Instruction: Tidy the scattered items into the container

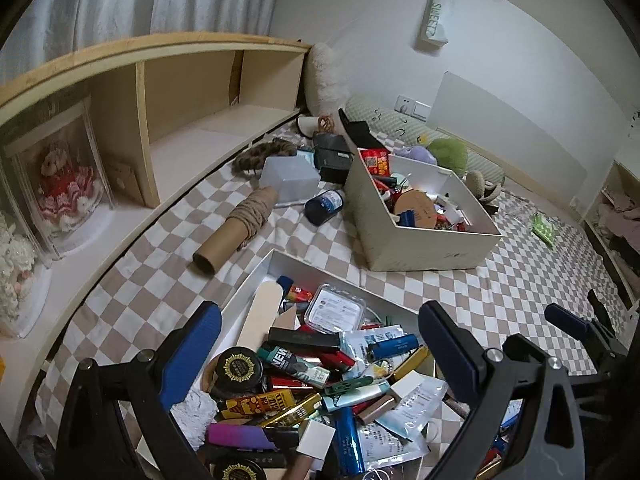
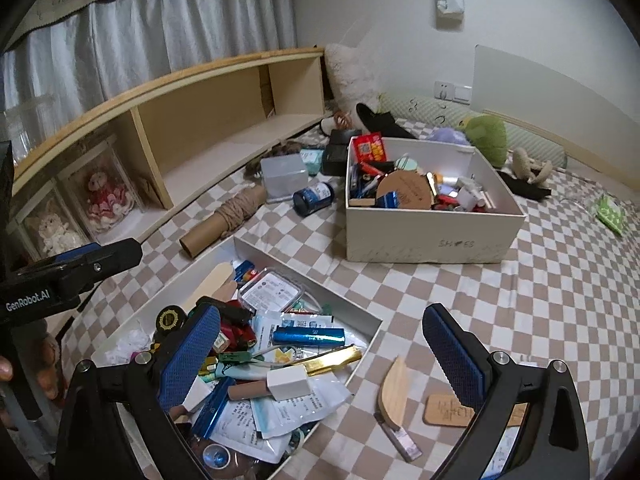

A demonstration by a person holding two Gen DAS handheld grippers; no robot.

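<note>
Jaws of the left gripper point(image 1: 320, 344) stand wide apart and hold nothing, hovering over the shallow white tray point(image 1: 280, 260) on the checkered bed cover point(image 1: 500, 280). That tray is heaped with small things: a black round tin point(image 1: 239, 366), a blue lighter point(image 1: 394, 345), a clear plastic case point(image 1: 337, 309), a flat wooden stick point(image 1: 260, 316). Beyond it stands the deep white box point(image 1: 424, 240), already full of odds and ends. A cardboard tube point(image 1: 236, 228) wound with twine lies left of the box, near a dark blue bottle point(image 1: 324, 206) on its side.

From the right wrist, the right gripper point(image 2: 320, 348) is likewise spread open and empty, its left finger above the tray point(image 2: 304, 272) and its right finger over the bed cover point(image 2: 560, 280). Just right of the tray, on the cover, lie a curved wooden piece point(image 2: 394, 394) and a flat wooden tag point(image 2: 448, 410), the tag partly hidden by the right finger. The deep box point(image 2: 432, 236) sits farther back, well apart from them.
</note>
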